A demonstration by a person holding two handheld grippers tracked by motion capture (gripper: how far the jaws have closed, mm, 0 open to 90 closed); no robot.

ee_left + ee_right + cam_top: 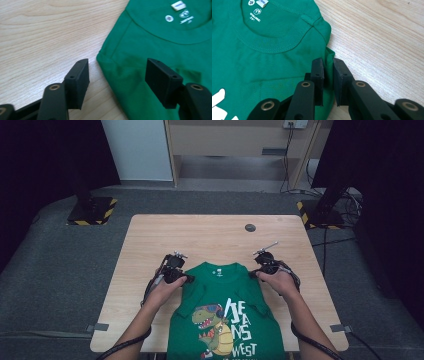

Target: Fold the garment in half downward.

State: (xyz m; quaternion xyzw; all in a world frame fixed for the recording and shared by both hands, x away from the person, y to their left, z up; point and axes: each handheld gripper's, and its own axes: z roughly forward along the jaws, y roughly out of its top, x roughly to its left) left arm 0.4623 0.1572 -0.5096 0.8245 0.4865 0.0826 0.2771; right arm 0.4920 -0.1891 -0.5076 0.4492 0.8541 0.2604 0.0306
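A green T-shirt [220, 315] with a dinosaur print lies face up on the wooden table [210, 235], collar toward the far side and hem over the near edge. My left gripper [186, 277] is at the shirt's left shoulder. In the left gripper view it [117, 65] stands open, one jaw over bare wood and the other over the green cloth [155, 37], with the shoulder edge between them. My right gripper [255, 274] is at the right shoulder. In the right gripper view its jaws [327, 61] are pinched on a fold of the shirt's edge [262, 60].
A small dark round cap [250, 227] sits in the tabletop near the far edge. Two stand bases with yellow-black stripes [92, 211] [320, 215] rest on the grey floor beyond the table's far corners, with cables by the right one.
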